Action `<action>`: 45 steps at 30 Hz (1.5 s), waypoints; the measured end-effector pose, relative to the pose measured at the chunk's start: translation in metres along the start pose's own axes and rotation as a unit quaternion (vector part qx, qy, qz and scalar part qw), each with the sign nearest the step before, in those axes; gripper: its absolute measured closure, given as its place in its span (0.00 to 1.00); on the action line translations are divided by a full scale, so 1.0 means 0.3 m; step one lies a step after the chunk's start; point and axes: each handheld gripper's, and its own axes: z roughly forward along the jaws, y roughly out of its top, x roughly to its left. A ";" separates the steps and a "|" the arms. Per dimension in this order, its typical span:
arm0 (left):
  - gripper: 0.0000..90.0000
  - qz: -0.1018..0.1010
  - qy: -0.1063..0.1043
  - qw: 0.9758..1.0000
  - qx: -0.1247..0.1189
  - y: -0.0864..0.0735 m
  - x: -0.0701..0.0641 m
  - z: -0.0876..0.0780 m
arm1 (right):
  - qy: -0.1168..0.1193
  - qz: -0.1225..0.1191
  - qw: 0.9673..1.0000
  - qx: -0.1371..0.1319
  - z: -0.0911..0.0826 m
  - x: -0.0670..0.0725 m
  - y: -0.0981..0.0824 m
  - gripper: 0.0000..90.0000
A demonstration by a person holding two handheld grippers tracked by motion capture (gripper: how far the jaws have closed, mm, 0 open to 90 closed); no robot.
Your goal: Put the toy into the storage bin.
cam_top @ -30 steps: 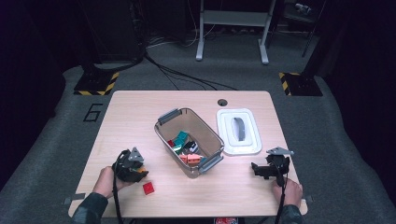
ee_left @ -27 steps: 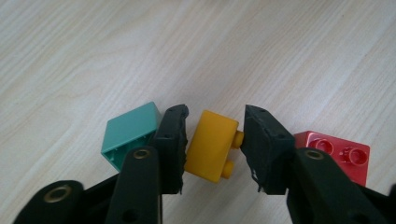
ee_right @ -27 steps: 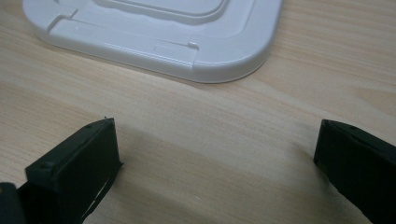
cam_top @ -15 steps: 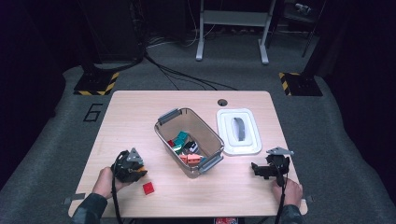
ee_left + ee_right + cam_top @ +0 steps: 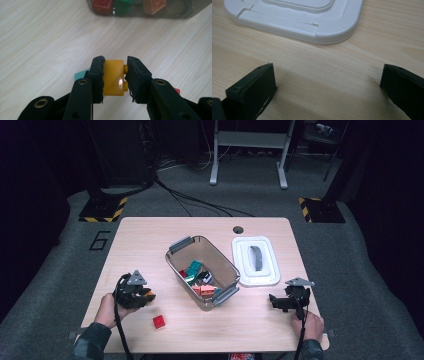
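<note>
The left gripper [image 5: 115, 75] is clamped on a yellow brick [image 5: 113, 78] just off the table [image 5: 150, 240]; the right gripper [image 5: 327, 82] idles, jaws apart. Several bricks fill the bin [image 5: 176, 246] (lid [image 5: 242, 270] beside it); a red brick [image 5: 159, 321] remains out.

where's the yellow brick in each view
High view: the yellow brick peeks out at lower left, in the left claw, left of the bin.
Left gripper view: centre, clamped between the two black jaws.
Right gripper view: not in it; this one looks at the white lid.
Shared landmark: the bin, mid-table in the high view and along the top edge of the left gripper view, with bricks inside.
</note>
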 end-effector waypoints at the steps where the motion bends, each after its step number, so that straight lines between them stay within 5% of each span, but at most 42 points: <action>1: 0.75 -0.003 0.001 1.000 -0.004 0.005 0.000 -0.005 | 0.000 0.000 1.000 0.000 0.000 0.000 0.000 0.00; 27: 0.75 0.002 0.002 0.999 -0.051 0.180 0.009 -0.117 | -0.002 0.000 1.000 0.000 0.000 0.000 0.000 0.00; 38: 0.75 -0.010 0.000 0.996 -0.088 0.268 0.009 -0.164 | -0.002 0.000 1.000 0.000 0.000 0.000 0.000 0.00; 45: 0.75 0.001 -0.002 0.995 -0.095 0.327 -0.007 -0.169 | -0.002 0.000 1.000 0.000 0.000 0.000 0.000 0.00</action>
